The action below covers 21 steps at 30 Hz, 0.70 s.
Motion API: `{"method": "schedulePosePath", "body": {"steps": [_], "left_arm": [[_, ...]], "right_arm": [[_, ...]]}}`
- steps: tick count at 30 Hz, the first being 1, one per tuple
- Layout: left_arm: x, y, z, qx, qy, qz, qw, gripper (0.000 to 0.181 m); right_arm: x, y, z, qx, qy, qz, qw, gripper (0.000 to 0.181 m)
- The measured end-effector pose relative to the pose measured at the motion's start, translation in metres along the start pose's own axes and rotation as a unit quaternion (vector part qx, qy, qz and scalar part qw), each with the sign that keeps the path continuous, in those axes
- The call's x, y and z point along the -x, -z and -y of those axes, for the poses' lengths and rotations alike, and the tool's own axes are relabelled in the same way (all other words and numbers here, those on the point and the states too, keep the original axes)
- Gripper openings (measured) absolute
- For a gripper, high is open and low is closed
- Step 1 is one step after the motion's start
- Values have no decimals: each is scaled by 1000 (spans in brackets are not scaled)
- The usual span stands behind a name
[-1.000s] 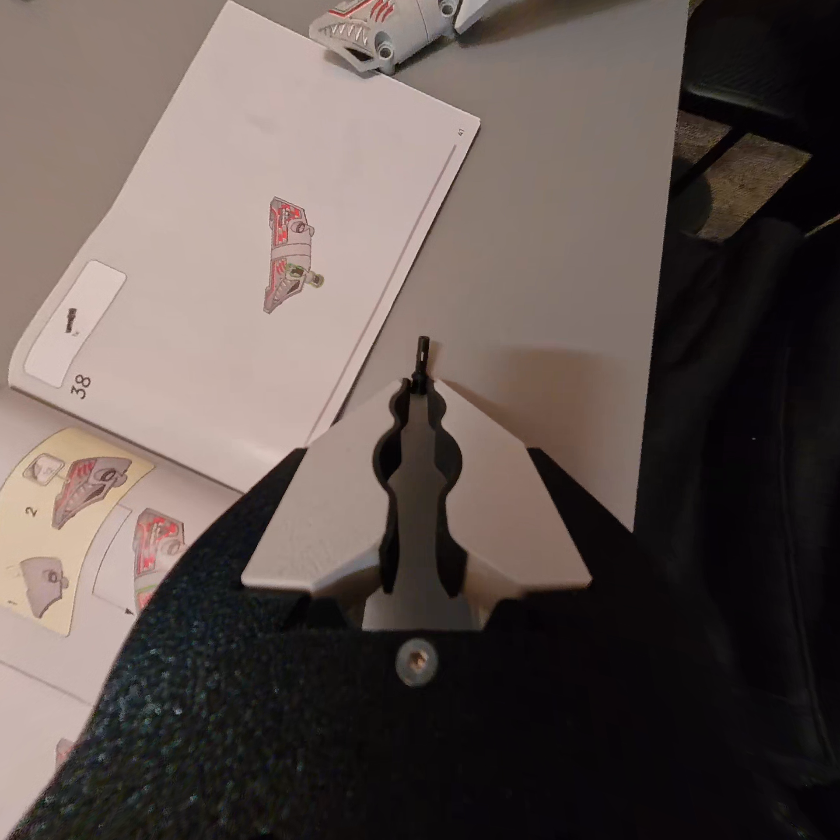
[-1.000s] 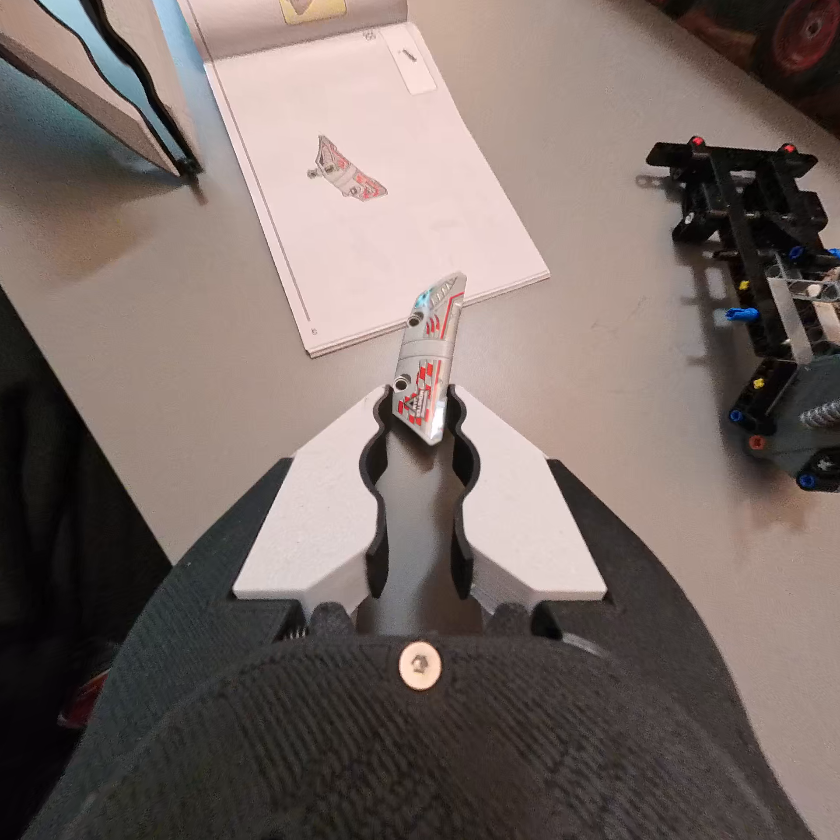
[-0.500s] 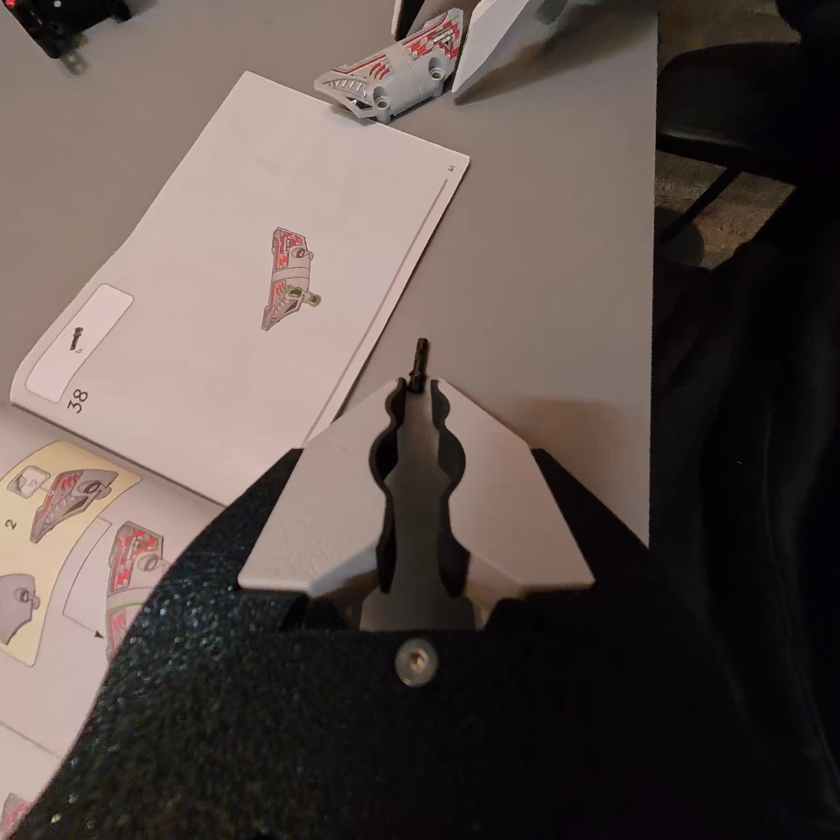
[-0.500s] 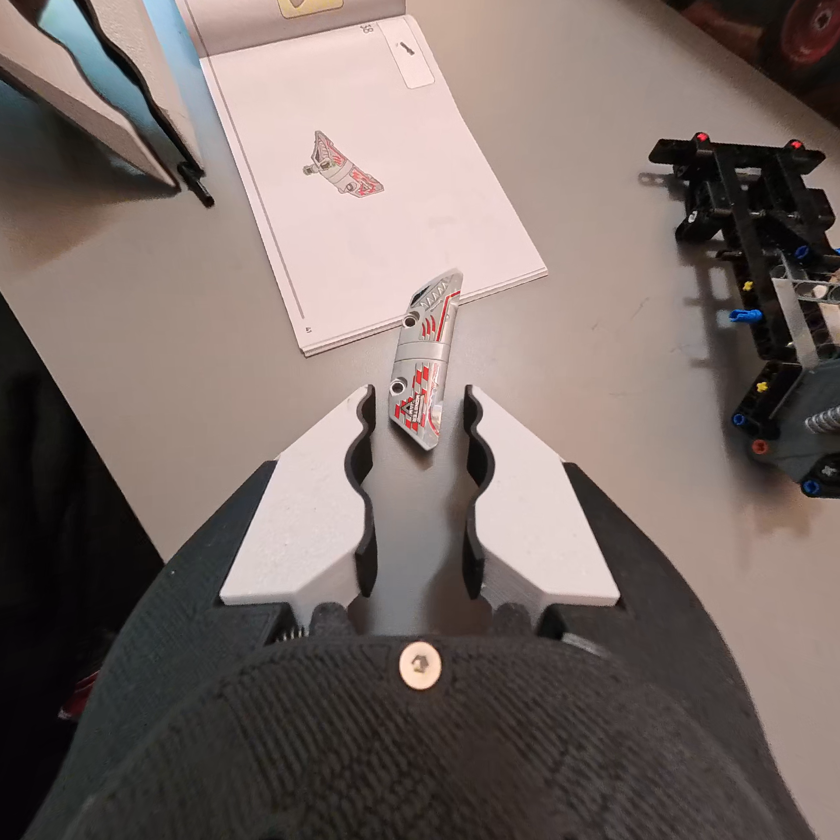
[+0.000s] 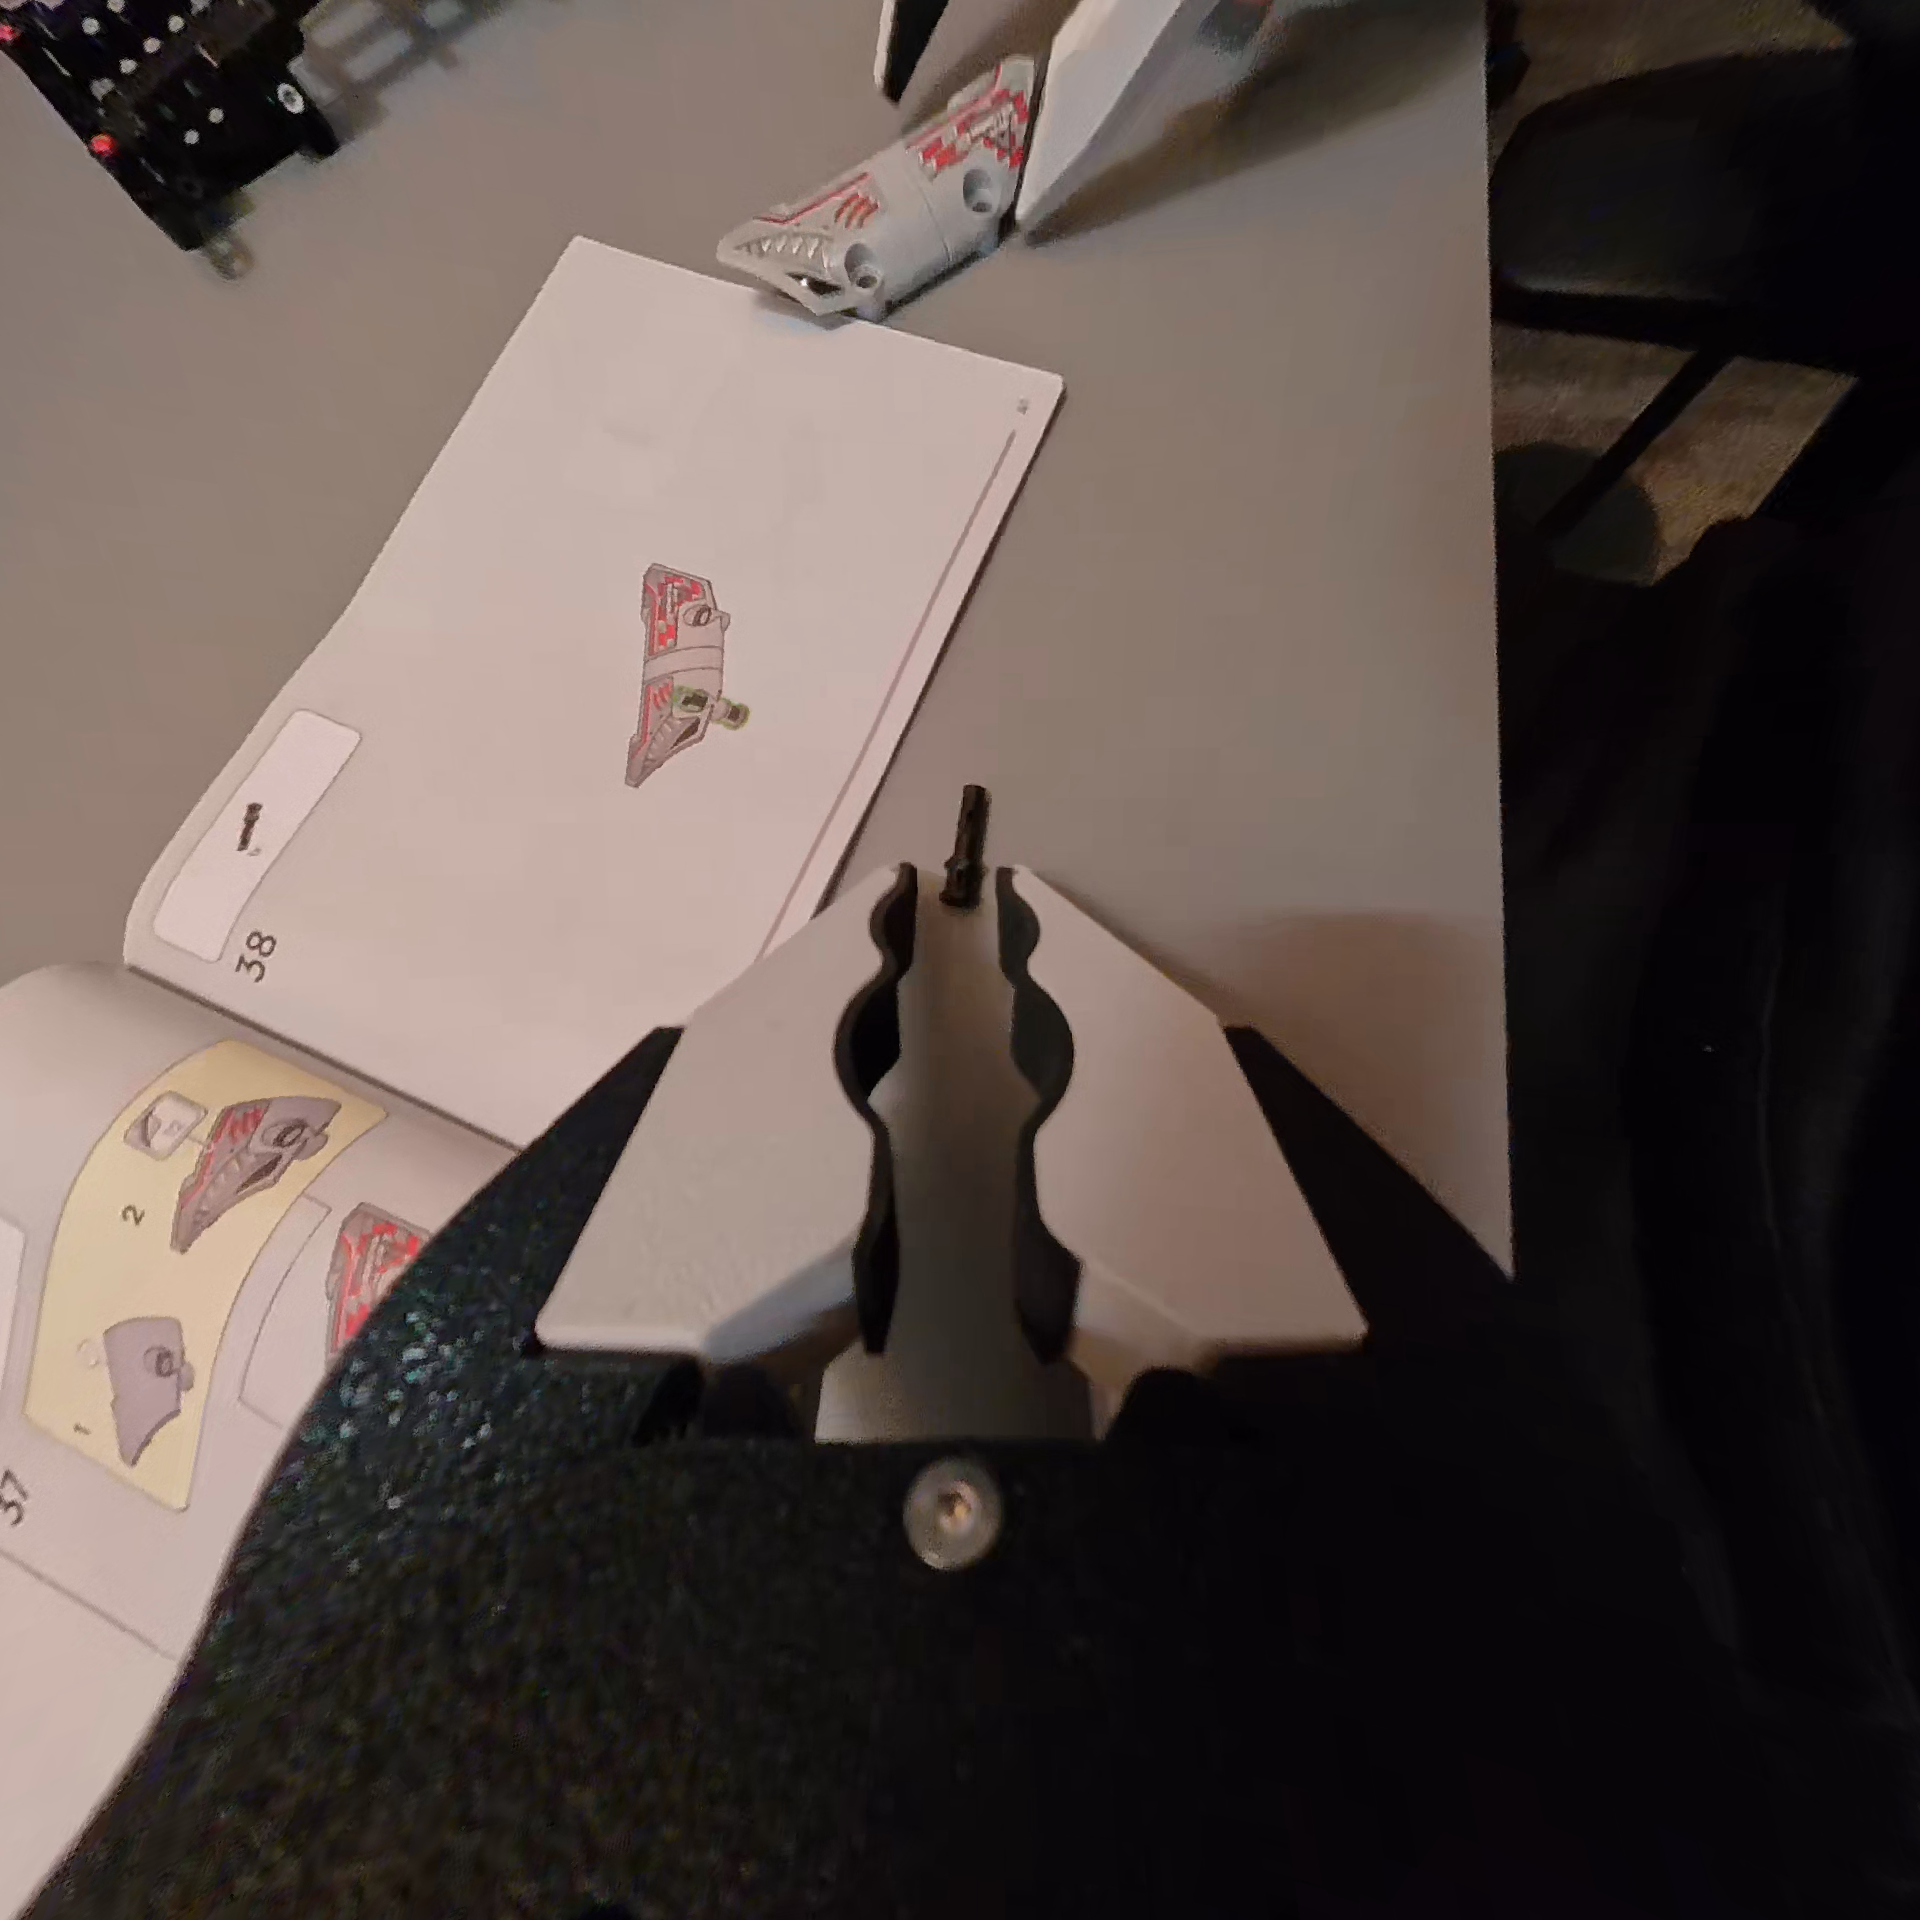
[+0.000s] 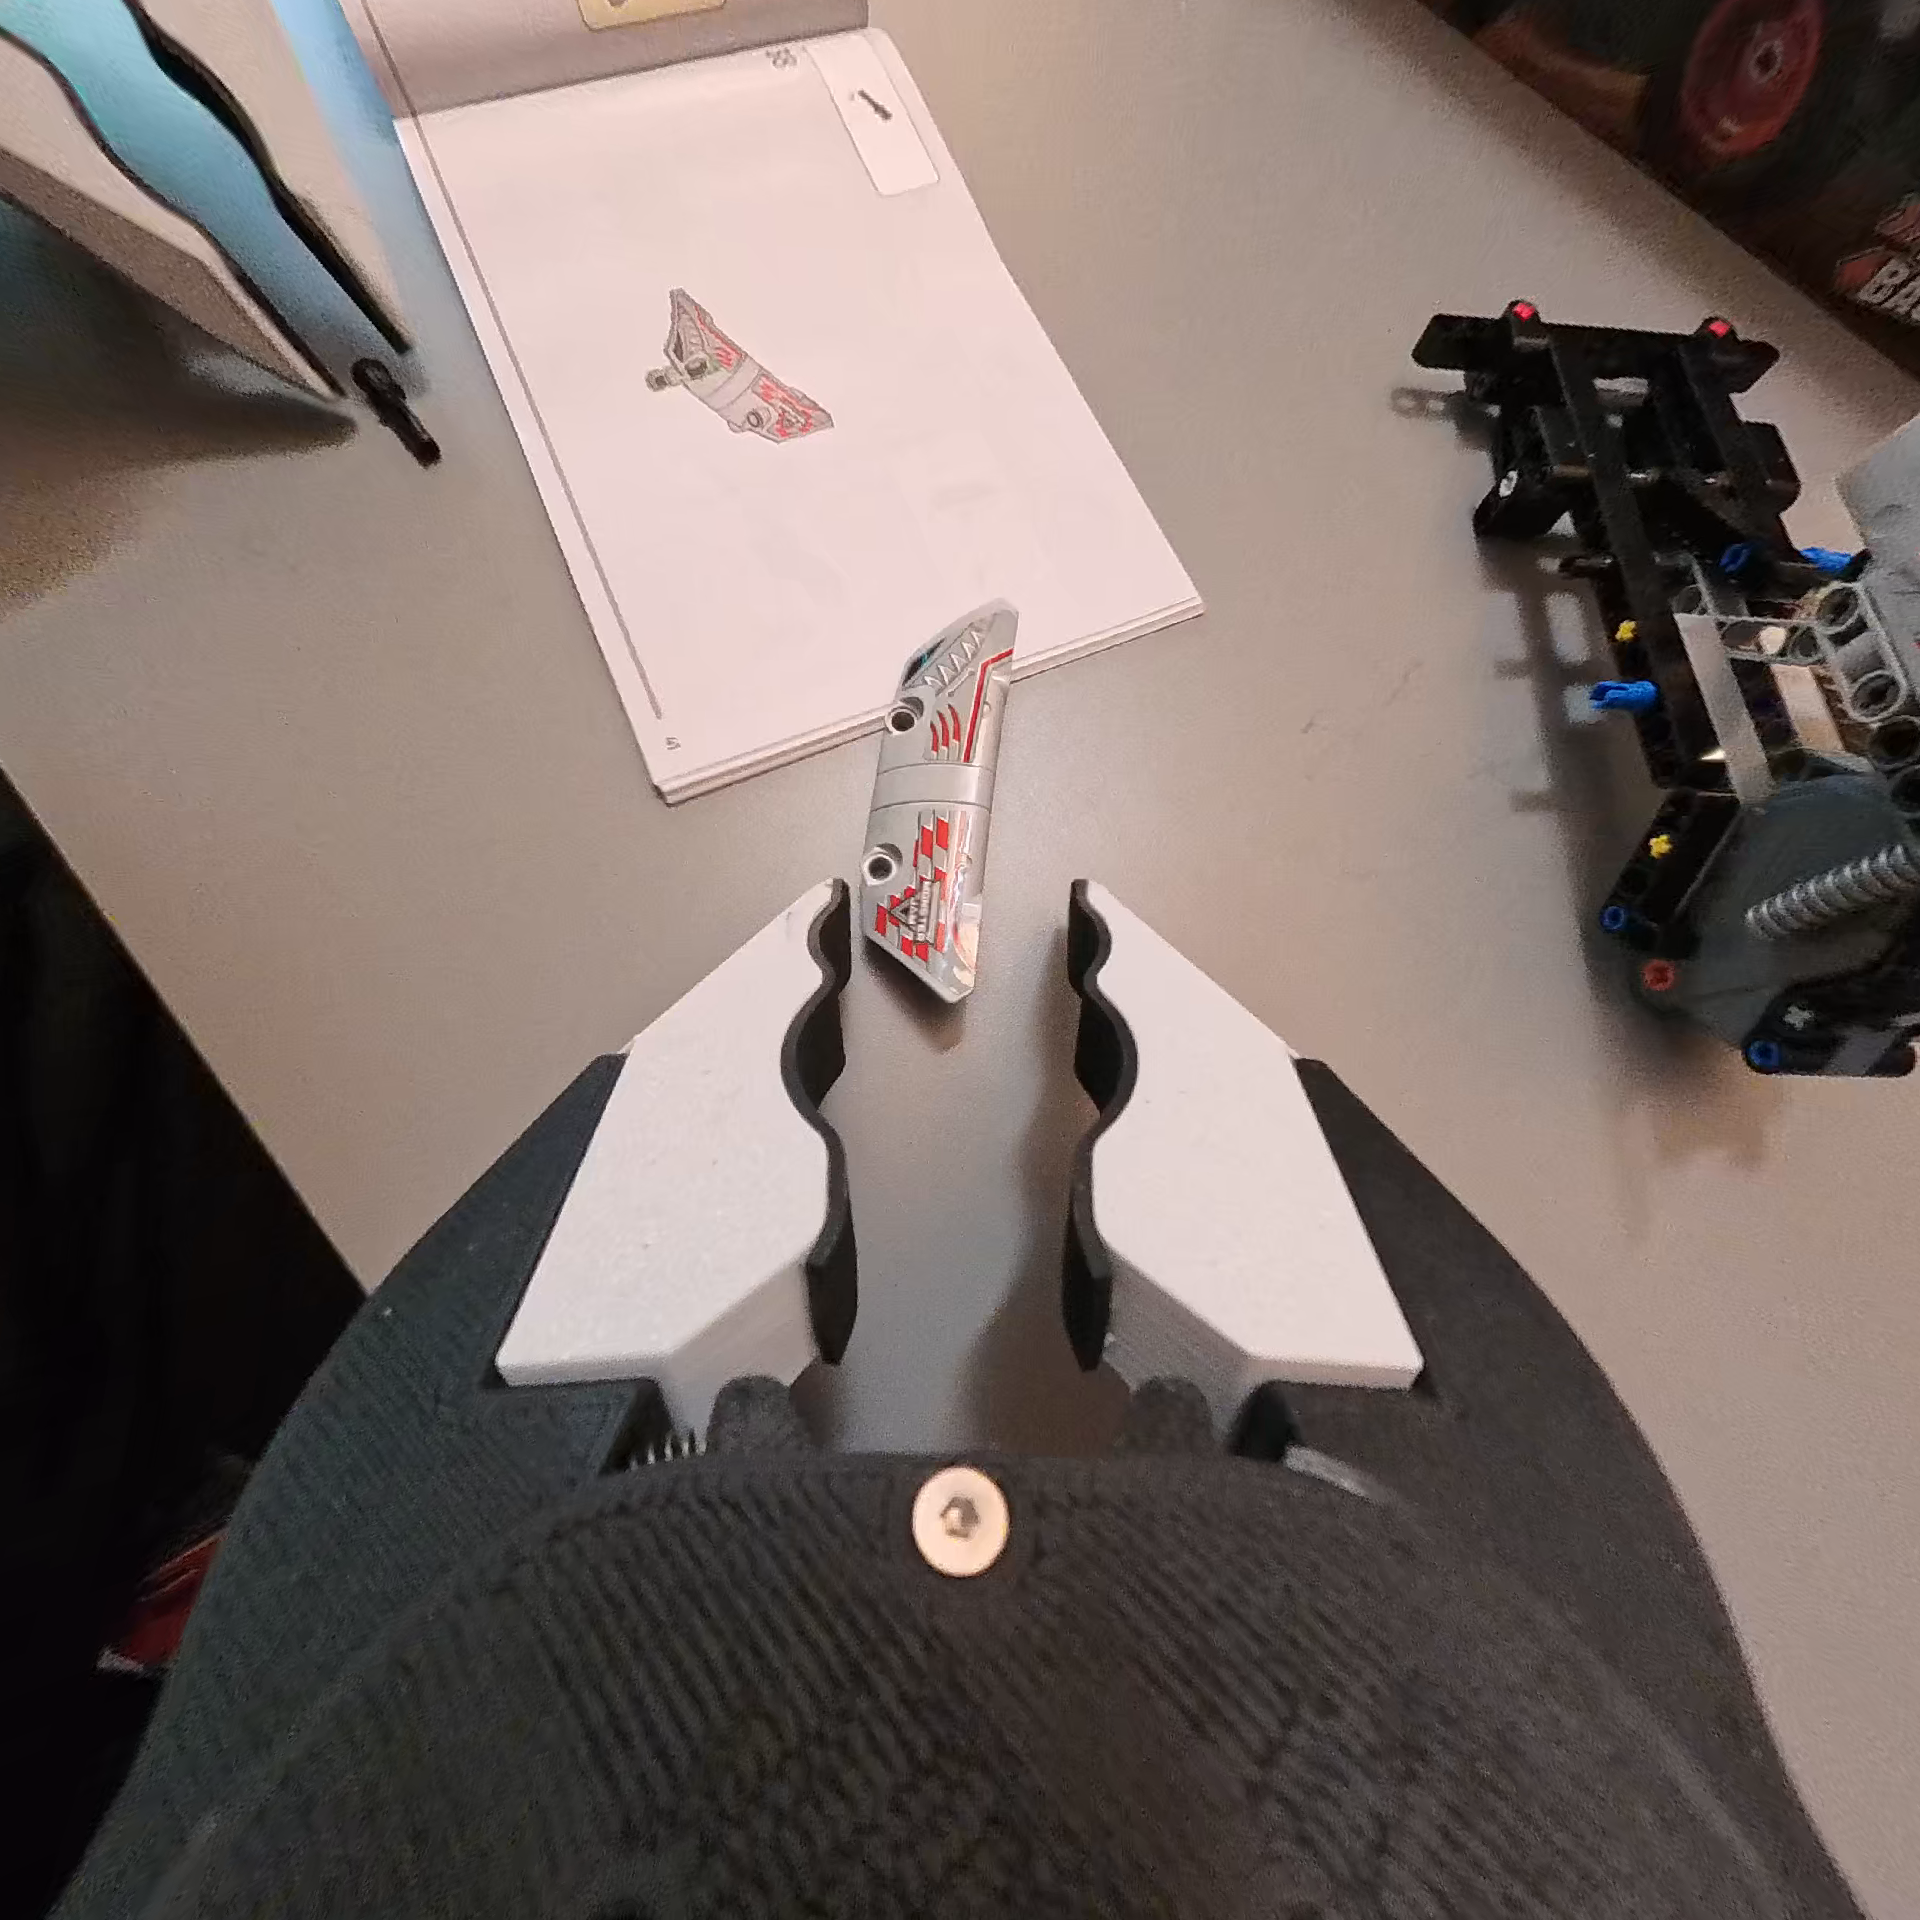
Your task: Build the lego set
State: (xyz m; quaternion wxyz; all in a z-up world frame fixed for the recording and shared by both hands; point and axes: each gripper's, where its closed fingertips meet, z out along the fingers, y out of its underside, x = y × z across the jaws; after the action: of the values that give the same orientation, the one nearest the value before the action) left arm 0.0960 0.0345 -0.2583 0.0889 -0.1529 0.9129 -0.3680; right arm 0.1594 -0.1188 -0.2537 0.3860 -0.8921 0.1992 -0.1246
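Note:
My left gripper is open by a narrow gap. A small black pin lies on the grey table between and just past its fingertips, with space on both sides. The pin also shows in the right wrist view, lying off the left gripper's tips. My right gripper is open. A grey panel with red markings lies on the table between its fingertips, and neither pad presses on it. The panel's far end rests on the corner of the open instruction booklet. The panel also shows in the left wrist view.
The booklet lies open on the table. A black chassis with blue and red pins stands at the right; it also shows in the left wrist view. A box is at the far right. The table edge runs close by. The tips of one gripper are about 15 cm away from the tips of the other.
My right gripper opened and let go of the grey panel, which now lies on the table. My left gripper opened a little and the black pin left its grasp.

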Motion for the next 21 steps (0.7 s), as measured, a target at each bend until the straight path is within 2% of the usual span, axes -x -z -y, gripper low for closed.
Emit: {"method": "schedulePosePath", "body": {"steps": [6, 11, 15, 18, 21], "left_arm": [[-2, -4, 1, 11, -10, -3, 1000, 3], [-3, -6, 3, 4, 3, -8, 1000, 3], [-6, -7, 7, -15, 20, -13, 1000, 2], [-9, -2, 24, -65, 14, -6, 998, 2], [-19, 10, 56, -163, -9, -15, 986, 2]], "right_arm": [[28, 5, 18, -21, 24, 20, 999, 33], [77, -7, 39, -53, 46, 85, 994, 21], [92, -21, 42, -30, 13, 83, 996, 19], [97, -20, 43, -44, 16, 90, 995, 20], [101, 2, 61, -127, -34, 135, 982, 21]]}}
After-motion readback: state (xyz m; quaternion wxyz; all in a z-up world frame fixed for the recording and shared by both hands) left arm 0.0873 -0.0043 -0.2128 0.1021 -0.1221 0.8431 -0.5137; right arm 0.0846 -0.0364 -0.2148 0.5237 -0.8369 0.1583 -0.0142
